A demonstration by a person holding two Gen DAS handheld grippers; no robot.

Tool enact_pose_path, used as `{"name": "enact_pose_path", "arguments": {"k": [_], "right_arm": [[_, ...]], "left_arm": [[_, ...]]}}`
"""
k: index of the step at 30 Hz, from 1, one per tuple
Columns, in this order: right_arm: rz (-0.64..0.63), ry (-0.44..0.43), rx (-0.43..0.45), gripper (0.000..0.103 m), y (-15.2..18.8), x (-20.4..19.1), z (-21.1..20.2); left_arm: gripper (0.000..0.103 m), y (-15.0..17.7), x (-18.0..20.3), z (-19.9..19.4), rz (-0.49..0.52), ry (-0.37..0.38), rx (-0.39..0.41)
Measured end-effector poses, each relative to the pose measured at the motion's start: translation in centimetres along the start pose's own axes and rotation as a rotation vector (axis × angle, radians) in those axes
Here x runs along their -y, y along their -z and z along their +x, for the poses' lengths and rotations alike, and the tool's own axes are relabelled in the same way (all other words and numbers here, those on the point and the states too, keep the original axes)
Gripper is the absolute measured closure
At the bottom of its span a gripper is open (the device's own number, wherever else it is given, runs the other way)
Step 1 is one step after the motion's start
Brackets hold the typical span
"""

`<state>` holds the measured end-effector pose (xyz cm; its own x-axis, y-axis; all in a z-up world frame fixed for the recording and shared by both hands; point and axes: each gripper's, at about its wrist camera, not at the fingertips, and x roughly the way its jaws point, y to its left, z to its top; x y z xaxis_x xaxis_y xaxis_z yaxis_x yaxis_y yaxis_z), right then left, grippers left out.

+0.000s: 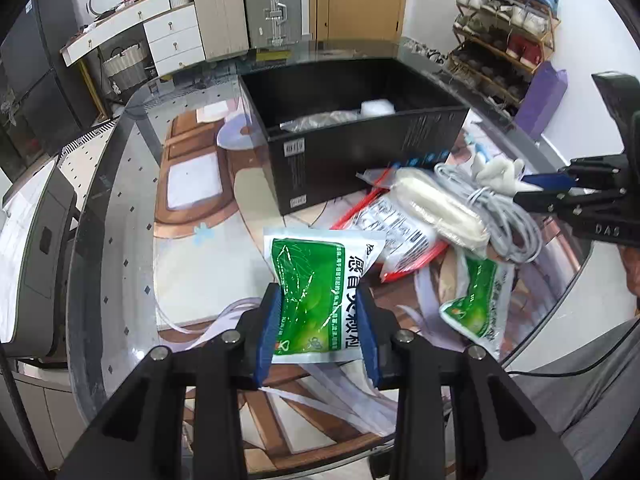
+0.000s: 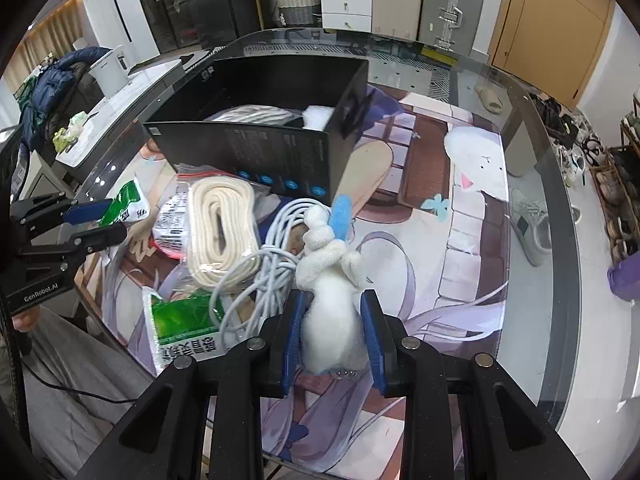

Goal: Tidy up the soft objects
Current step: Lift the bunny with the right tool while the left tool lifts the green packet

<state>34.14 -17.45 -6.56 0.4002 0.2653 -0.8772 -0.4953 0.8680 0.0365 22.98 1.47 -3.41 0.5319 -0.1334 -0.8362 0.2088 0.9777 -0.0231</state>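
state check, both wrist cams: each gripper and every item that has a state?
left gripper: shut on green sachet
right gripper: shut on white plush toy
black box: open, partly filled
second green sachet: lying on table
grey cable: coiled, loose

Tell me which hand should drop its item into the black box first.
Probably left: its tongs already grip the green sachet, nearer the black box. The right tongs hold the plush toy.

Glossy plastic sachet (image 1: 316, 300); fluffy plush toy (image 2: 332, 320)
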Motion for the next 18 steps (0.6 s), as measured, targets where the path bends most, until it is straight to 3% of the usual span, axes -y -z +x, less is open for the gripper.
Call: {"name": "enact_pose_path", "arguments": {"k": [18], "right_arm": [[-0.025,-0.038,0.115,0.074,-1.0,-2.0,-4.5]], "left_arm": [[0.068,-2.0,0.5,-3.1,-0.01,0.036,0.104]]}}
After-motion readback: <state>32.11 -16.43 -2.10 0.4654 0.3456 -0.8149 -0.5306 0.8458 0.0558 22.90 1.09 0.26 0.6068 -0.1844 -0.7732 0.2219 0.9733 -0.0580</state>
